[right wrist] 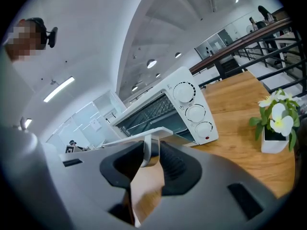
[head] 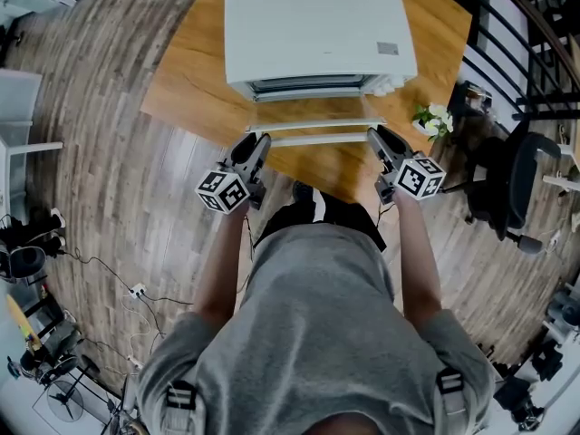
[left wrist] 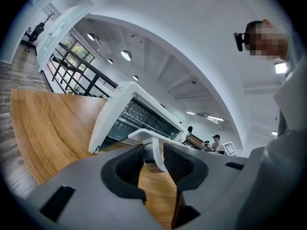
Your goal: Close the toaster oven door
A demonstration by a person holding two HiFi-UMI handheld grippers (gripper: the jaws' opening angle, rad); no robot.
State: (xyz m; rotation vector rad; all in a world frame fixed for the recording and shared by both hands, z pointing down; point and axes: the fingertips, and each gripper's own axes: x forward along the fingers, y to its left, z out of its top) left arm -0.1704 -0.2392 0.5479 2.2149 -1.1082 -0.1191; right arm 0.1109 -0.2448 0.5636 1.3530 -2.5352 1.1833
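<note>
No brand name can be read on the white toaster oven (head: 317, 30). A small grey label (head: 388, 49) sits on its top near the right rear corner, and its print is too small to make out. The control panel at the oven's right end carries 3 round dials (right wrist: 195, 113) ringed with tick marks. No figures are legible on them, and a red lamp (right wrist: 207, 138) sits under the lowest dial. Each gripper bears a cube printed with black-and-white square patterns. The oven stands on the wooden counter (head: 195, 71), with a small potted plant (right wrist: 276, 121) with white flowers off to its right. The door (head: 317, 124) is open, swung down out of the oven front toward the person, so the wire rack (left wrist: 144, 116) inside is exposed. A white bar handle (head: 313, 140) runs along the door's free edge. The left gripper (head: 255, 143) is at the handle's left end and the right gripper (head: 380, 139) is at its right end. In the left gripper view the fingers (left wrist: 180, 162) stand partly apart, clamped on the handle's end post, which fills the gap between the ribbed pads. In the right gripper view the fingers (right wrist: 175, 164) stand somewhat closer together, clamped on the post at the other end.
</note>
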